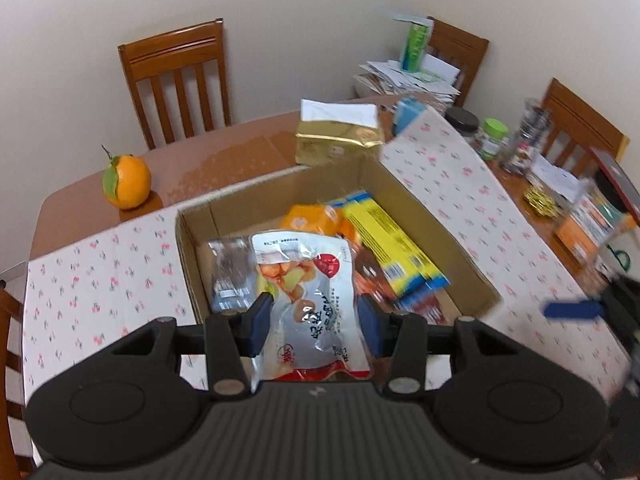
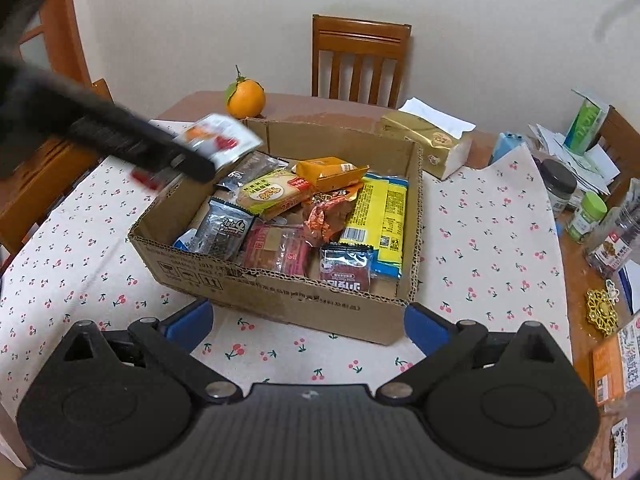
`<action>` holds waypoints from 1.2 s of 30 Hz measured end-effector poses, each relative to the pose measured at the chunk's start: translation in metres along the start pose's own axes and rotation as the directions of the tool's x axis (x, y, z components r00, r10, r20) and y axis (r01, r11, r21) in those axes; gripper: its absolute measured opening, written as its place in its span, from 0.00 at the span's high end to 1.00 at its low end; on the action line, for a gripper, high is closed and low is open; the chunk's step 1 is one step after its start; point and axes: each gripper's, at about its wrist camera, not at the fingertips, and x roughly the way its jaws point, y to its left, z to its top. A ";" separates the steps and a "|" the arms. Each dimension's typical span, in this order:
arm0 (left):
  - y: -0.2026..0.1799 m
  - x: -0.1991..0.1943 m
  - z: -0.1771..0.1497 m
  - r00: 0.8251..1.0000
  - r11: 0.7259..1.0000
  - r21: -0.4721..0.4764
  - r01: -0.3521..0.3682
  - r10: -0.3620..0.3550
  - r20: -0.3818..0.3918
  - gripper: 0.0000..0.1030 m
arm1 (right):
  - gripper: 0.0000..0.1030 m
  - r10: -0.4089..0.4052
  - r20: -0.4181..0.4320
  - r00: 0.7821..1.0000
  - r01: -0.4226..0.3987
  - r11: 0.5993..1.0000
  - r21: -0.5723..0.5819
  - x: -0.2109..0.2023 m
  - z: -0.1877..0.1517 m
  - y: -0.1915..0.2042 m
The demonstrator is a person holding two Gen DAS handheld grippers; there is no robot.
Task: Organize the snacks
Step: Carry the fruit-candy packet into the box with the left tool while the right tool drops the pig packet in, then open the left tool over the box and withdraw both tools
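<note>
On the cherry-print tabletop [image 2: 480, 216] sits an open cardboard box [image 2: 280, 292] full of snacks, the left gripper [image 1: 314, 320] clamped on a silver snack pouch [image 1: 316, 300] above the box's 9 o'clock edge, while the right gripper [image 2: 308, 322], jaws wide apart, hangs at its 6 o'clock side.

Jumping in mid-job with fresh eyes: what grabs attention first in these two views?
The cardboard box crammed with bright snack packets sits mid-table on the cherry-print cloth. The left gripper is shut on a silver-and-red snack pouch, held over the box's near edge, while the right gripper hangs open and empty in front of the box. An orange with a leaf stands alone on the bare wood behind the box.
</note>
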 end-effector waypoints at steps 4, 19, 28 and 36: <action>0.013 0.026 0.018 1.000 1.000 -0.003 -0.030 0.030 0.000 0.56 | 0.00 -0.010 0.001 1.000 0.010 1.000 0.022 -0.004 -0.002 -0.002; 0.035 0.047 0.034 0.982 0.986 -0.051 -0.160 0.164 0.090 0.10 | 0.00 -0.032 -0.024 0.999 0.033 0.997 0.072 -0.004 -0.003 -0.010; 0.019 -0.012 -0.009 0.963 0.973 -0.108 -0.202 0.218 0.160 0.03 | 0.00 -0.085 -0.056 0.995 0.091 0.988 0.121 -0.001 0.015 -0.016; -0.027 -0.048 -0.065 0.925 0.932 -0.106 -0.346 0.357 0.128 0.02 | 0.00 -0.168 -0.118 0.979 0.188 0.964 0.187 0.000 0.030 -0.023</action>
